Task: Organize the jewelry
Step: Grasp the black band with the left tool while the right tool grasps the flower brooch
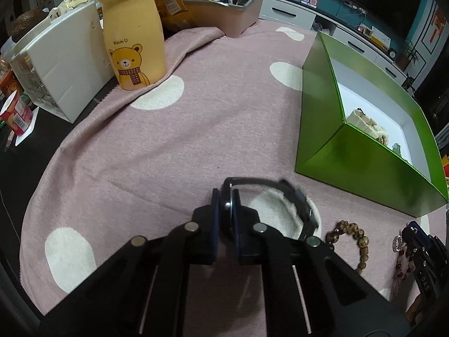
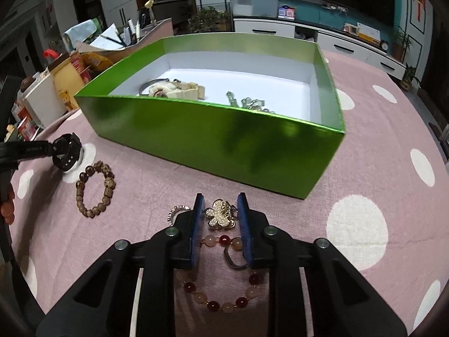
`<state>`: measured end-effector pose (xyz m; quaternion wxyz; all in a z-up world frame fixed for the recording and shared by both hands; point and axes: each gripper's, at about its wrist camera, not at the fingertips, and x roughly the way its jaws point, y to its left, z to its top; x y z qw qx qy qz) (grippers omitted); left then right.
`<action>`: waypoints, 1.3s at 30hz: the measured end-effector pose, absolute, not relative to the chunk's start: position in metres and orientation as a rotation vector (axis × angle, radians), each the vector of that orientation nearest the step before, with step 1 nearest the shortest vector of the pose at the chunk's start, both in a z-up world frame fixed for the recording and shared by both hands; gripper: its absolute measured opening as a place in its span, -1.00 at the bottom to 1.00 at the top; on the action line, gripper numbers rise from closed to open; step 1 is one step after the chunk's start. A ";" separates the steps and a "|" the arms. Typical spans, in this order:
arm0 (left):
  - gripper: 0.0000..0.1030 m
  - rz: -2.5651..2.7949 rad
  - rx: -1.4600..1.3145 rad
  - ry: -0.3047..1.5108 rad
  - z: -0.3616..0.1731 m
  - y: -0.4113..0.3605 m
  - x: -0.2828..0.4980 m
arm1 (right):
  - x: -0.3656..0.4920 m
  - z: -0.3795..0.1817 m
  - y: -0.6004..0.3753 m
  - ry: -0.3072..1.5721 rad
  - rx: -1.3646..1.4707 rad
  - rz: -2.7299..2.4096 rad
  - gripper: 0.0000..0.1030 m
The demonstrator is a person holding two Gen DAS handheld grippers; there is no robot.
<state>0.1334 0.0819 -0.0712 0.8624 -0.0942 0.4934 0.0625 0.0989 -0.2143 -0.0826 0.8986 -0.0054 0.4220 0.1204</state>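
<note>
Left gripper [image 1: 224, 199] pinches black watch [image 1: 291, 205], lower centre. Right gripper [image 2: 220, 205] half-closed around gold pearl-studded butterfly clip [image 2: 220, 215]; contact unclear. Red-and-pink glossy bead bracelet [image 2: 219, 289] below it, matte wooden bead bracelet [image 2: 94, 189] at left, both still on pink dotted tabletop cloth [image 2: 378, 168]. Glossy green box [image 2: 224, 140], centre, already holds cream watch [image 2: 174, 87] and greenish pieces. Roughly halfway.

Green pieces [image 2: 247, 104] in box [image 2: 196, 129] half hidden by wall — kind unclear.
</note>
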 end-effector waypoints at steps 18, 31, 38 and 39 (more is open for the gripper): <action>-0.86 0.033 -0.260 0.971 -0.027 0.068 0.095 | 0.054 -0.049 -0.237 0.730 0.175 0.280 -0.62; -0.86 -0.008 -0.251 0.907 0.005 0.043 0.075 | 0.036 -0.038 -0.243 0.658 0.265 0.327 -0.62; -0.86 -0.018 -0.235 0.886 0.014 0.037 0.068 | 0.025 -0.027 -0.248 0.608 0.285 0.344 -0.62; -0.86 -0.020 -0.231 0.883 0.016 0.035 0.067 | 0.024 -0.026 -0.248 0.603 0.286 0.349 -0.62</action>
